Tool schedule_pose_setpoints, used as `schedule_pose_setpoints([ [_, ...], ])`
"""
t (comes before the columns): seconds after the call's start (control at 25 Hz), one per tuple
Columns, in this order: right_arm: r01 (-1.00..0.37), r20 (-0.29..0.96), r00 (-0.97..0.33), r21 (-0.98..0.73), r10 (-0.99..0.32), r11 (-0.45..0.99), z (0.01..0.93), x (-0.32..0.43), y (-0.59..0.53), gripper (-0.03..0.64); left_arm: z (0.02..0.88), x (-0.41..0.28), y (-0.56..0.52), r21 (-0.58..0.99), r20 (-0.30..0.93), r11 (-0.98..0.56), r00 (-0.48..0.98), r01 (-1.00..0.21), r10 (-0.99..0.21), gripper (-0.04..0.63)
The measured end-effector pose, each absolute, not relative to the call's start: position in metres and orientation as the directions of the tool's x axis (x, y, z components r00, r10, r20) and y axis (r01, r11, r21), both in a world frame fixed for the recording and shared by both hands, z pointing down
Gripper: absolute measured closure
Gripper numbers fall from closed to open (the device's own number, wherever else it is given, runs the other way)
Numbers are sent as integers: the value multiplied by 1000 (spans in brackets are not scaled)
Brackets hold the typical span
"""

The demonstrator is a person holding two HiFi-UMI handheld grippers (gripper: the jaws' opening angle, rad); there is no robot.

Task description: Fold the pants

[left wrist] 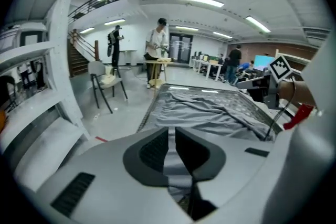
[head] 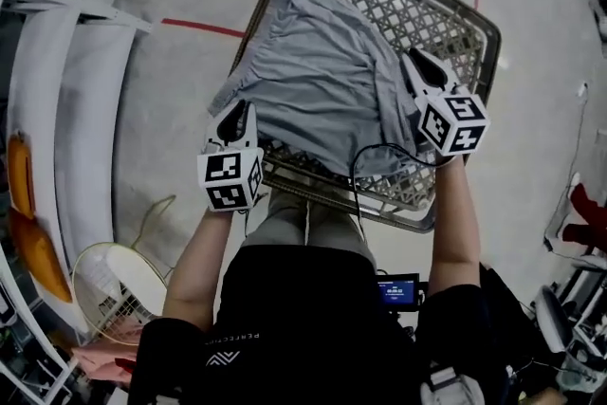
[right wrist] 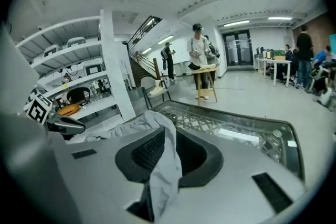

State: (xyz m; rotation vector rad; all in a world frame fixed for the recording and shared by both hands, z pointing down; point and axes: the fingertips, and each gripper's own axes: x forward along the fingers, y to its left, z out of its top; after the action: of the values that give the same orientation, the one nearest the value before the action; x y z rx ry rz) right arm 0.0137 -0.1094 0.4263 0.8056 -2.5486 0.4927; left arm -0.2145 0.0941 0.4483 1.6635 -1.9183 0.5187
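Cloth is pinched in both tools at this moment. The grey pants (head: 322, 81) lie spread over the left and middle part of the lattice tabletop (head: 446, 19), reaching from its far edge to its near edge, and the lattice along the right edge is bare. The left tool (head: 237, 121) is at the near left corner of the tabletop, and in the left gripper view its jaws stand almost together with a thin strip of the grey cloth pressed between the pads. The right tool (head: 417, 66) is over the right half, near the right edge, and in the right gripper view it is clenched on a thicker bunch of the pants, which hangs loosely over one jaw. It seems the person is about to carry or stretch the garment for a fold. Several things could go wrong from here. The left grip looks thin, so a strong pull may draw the cloth out of it. The lattice has many openings, and a dragged hem could catch there and spoil the fold. If the two tools travel unevenly, the edges will not meet. A black cable (head: 365, 168) also hangs over the near edge and could snag.
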Motion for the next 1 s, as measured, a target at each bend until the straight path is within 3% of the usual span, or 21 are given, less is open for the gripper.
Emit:
schedule_pose_setpoints([
  [0.44,-737,613,-623,-254,-485,626,478,115,-32,566,463,-57,71,150,637,-330,347,-932,-688,548],
  [1.0,-733,693,-626,-365,-358,574,515,114,20,566,465,21,55,215,628,-505,514,-836,-584,548],
])
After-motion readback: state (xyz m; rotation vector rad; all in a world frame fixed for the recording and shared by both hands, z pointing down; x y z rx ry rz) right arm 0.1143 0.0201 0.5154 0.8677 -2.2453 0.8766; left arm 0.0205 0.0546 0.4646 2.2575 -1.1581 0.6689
